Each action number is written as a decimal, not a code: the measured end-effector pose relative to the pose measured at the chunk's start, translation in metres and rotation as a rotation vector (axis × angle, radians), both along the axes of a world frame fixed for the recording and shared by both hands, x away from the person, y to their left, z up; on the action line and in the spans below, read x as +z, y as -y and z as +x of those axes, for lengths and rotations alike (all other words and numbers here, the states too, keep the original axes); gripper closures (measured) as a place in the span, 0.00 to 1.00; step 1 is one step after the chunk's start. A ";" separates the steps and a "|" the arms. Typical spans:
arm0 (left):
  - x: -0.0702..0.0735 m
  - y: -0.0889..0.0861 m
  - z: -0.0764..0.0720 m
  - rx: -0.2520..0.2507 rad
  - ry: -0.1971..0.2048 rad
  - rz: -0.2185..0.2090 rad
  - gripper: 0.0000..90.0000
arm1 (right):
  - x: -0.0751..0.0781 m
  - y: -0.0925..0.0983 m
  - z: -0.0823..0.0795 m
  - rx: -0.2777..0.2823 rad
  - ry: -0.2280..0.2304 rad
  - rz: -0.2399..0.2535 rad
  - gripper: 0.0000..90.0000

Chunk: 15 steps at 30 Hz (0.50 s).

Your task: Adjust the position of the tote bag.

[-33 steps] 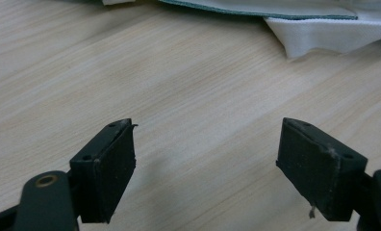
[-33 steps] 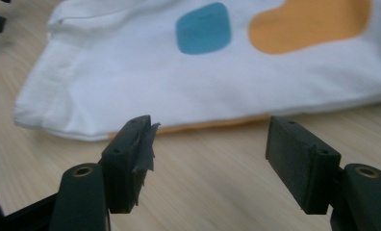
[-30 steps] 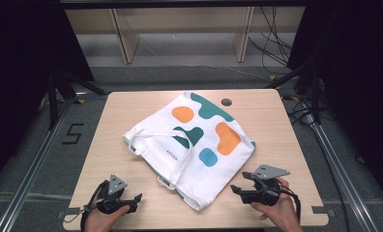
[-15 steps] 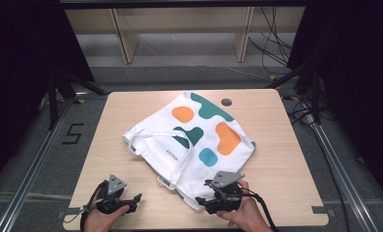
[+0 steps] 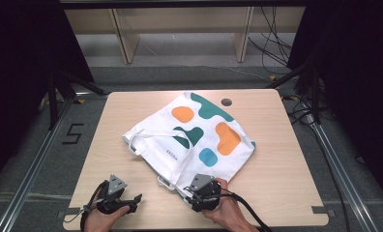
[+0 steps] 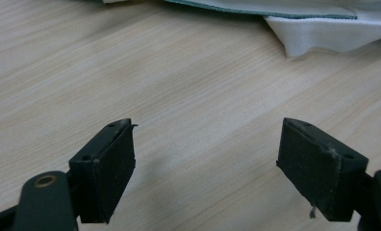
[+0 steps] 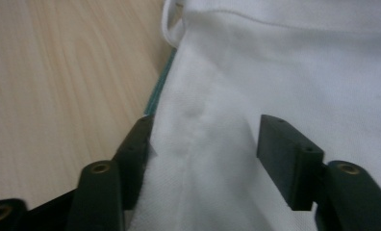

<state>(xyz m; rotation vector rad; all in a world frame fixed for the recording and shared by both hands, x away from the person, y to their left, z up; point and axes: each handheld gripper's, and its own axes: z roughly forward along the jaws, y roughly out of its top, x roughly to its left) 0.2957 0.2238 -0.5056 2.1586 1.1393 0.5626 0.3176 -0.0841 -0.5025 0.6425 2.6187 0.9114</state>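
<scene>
White cloth tote bag (image 5: 194, 140) with orange, teal and blue blobs lies mid-table (image 5: 286, 159). Right gripper (image 7: 203, 144) straddles its near corner, jaws apart; left gripper (image 6: 205, 154) gapes over bare wood.

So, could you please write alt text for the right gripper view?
The right tool is open, its two black jaws straddling a ridge of white cloth tote bag lying on the light wooden table. A thin teal edge shows beside the left jaw.

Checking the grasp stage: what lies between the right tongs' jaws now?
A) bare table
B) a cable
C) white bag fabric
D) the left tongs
C: in the right gripper view, the open right tongs straddle the white bag fabric at its edge.
</scene>
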 end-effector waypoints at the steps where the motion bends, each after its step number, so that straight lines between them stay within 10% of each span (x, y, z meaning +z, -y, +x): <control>1: 0.001 0.000 -0.001 -0.006 -0.013 0.005 0.22 | -0.001 0.002 0.002 0.011 0.014 -0.015 0.57; 7: 0.000 -0.001 0.001 -0.009 0.023 0.008 0.22 | 0.004 0.015 0.001 0.066 0.000 0.001 0.98; 11: 0.002 -0.002 -0.003 0.033 -0.023 -0.021 0.22 | 0.011 0.042 0.000 0.053 -0.019 0.018 0.98; 15: 0.004 -0.006 -0.002 0.025 0.012 0.000 0.22 | 0.021 0.069 -0.004 0.015 -0.021 0.034 0.98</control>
